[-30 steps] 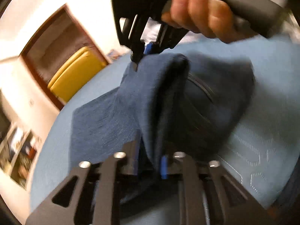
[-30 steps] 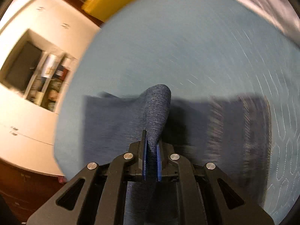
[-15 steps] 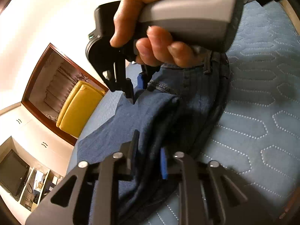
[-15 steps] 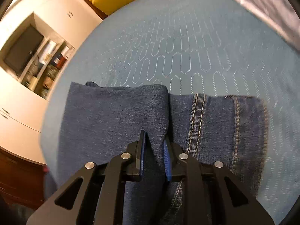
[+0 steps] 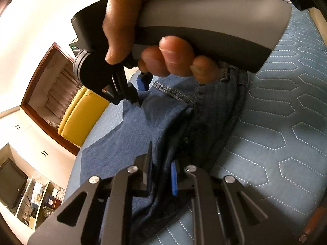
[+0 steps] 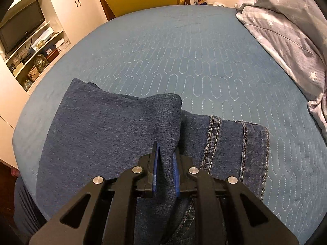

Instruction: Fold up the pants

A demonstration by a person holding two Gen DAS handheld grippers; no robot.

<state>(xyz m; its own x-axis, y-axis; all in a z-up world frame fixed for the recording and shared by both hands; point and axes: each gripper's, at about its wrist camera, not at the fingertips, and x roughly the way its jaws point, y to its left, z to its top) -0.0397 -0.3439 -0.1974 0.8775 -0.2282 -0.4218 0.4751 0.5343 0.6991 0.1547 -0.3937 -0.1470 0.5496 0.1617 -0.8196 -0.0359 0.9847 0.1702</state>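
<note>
Pants (image 6: pixel 114 130) folded on the bedspread (image 6: pixel 204 47), both tongs (image 5: pixel 161 175) (image 6: pixel 165 173) parted around the fold edge.

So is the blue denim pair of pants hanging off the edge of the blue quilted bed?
No, the blue denim pants lie folded flat on the blue quilted bedcover, with cover visible around them.

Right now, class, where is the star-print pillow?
In the right wrist view, the star-print pillow lies at the far right on the blue quilted bedspread, apart from the jeans.

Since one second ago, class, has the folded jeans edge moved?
Yes. The jeans edge came down from midair onto the blue bedspread, overlapping the waistband.
</note>
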